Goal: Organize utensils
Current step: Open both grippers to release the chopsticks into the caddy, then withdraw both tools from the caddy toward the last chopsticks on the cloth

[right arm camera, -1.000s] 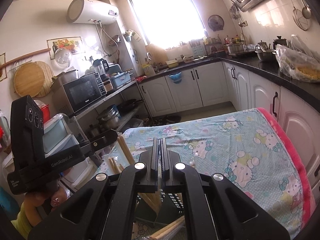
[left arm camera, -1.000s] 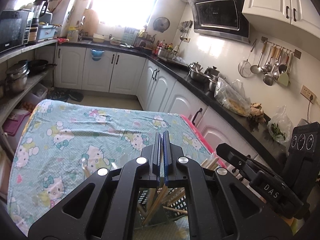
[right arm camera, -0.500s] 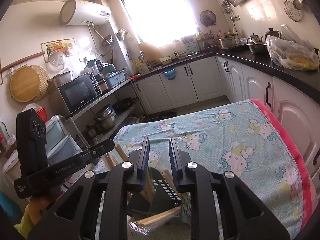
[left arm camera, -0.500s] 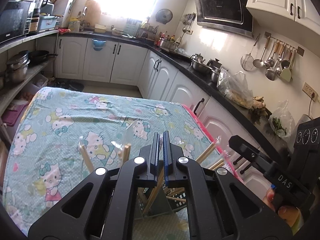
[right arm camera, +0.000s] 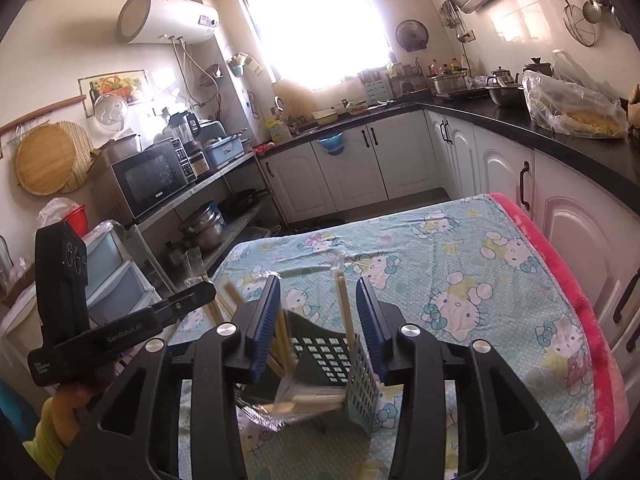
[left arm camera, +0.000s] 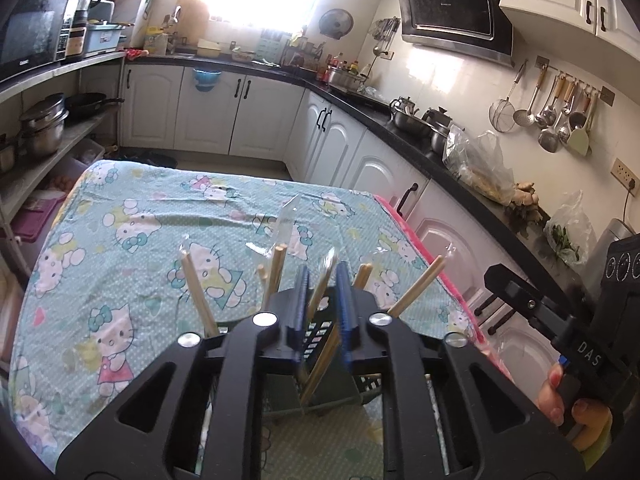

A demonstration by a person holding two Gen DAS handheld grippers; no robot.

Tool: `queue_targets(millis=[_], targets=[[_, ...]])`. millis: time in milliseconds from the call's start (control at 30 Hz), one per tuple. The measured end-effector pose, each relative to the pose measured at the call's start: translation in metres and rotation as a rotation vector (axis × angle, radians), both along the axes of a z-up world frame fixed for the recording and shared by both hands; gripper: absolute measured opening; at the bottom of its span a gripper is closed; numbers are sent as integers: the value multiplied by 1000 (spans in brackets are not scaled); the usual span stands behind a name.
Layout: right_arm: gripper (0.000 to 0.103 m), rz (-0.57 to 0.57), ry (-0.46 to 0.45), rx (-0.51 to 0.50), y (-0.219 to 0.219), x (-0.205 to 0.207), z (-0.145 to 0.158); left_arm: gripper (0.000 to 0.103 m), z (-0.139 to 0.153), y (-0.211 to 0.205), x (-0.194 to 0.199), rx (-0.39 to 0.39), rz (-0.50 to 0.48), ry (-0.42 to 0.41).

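Hovering low in the left wrist view, the left gripper point(left arm camera: 322, 300) has just been opening its jaws to a narrow gap, and a wrapped chopstick pair point(left arm camera: 323, 280) stands in that gap; whether the blue pads point(left arm camera: 301, 300) touch it I cannot tell. Below, at bottom centre, sits the dark green utensil basket point(left arm camera: 320, 336) on the cat-print tablecloth point(left arm camera: 132, 248), with more wrapped chopsticks leaning out left and right. Over in the right wrist view, the right gripper point(right arm camera: 318, 320) has also just been opening, jaws now moderately wide, one chopstick pair point(right arm camera: 344, 304) upright between them and clear of both pads. A wrapped bundle point(right arm camera: 308, 400) lies flat at the basket's foot, lower centre.
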State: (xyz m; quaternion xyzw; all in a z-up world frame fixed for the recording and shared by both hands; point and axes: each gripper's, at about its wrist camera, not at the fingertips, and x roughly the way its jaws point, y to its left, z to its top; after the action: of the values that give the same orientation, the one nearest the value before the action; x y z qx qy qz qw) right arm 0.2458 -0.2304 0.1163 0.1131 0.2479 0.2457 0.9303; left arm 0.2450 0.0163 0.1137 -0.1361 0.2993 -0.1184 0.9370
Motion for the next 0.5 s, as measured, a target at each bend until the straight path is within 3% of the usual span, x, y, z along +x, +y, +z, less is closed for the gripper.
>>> queue_targets(millis=[133,300,500], targets=[[41,-2,2,-15,-3,-7,-3,24,-2,2,-5,-2,-3,9],[45,-5,-7,-27,-8,-19,-5,44,-3,3,-18,-13,-13,2],[47,-7,1,-37,-14,-30,-10,54,-3,2,-32,-23,-19,-4]])
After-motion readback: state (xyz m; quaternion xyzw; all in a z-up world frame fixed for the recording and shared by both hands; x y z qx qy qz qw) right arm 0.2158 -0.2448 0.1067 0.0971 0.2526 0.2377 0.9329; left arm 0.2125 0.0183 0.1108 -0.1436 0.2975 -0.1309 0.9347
